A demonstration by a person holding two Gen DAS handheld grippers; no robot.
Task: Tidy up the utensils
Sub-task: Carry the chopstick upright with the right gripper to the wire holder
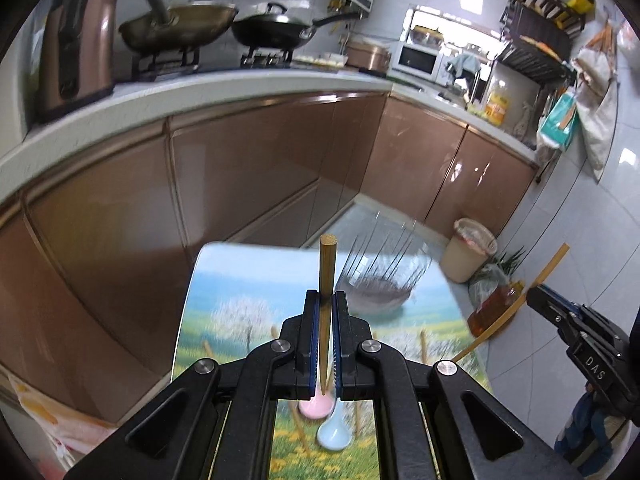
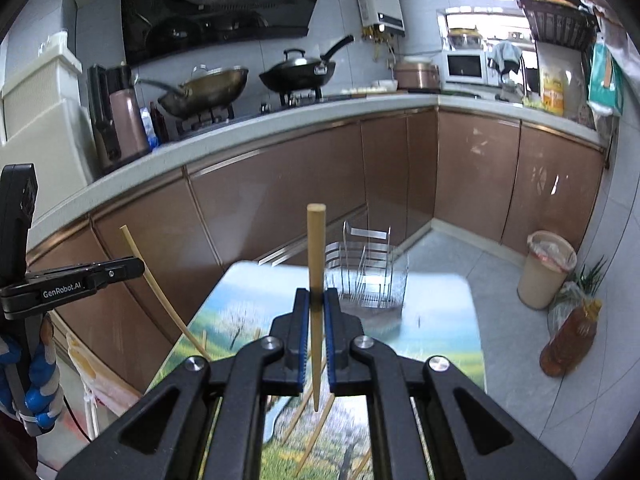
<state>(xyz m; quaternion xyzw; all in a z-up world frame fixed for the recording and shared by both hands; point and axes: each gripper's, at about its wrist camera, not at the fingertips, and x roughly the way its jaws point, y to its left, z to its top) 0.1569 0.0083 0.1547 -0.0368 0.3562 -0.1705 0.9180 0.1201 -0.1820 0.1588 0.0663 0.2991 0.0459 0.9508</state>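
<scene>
My left gripper is shut on a wooden chopstick that stands upright between its blue pads. My right gripper is likewise shut on a second wooden chopstick, thick end up. Each gripper shows in the other's view, holding its stick: the right gripper and the left gripper. Both hang above a small table with a landscape print. A wire utensil rack stands at the table's far end. A pink spoon and a light blue spoon lie on the table under the left gripper. More chopsticks lie on the table below the right one.
Brown kitchen cabinets under a white counter run behind the table, with two woks on the stove. A beige waste bin and a bottle of oil stand on the tiled floor at the right.
</scene>
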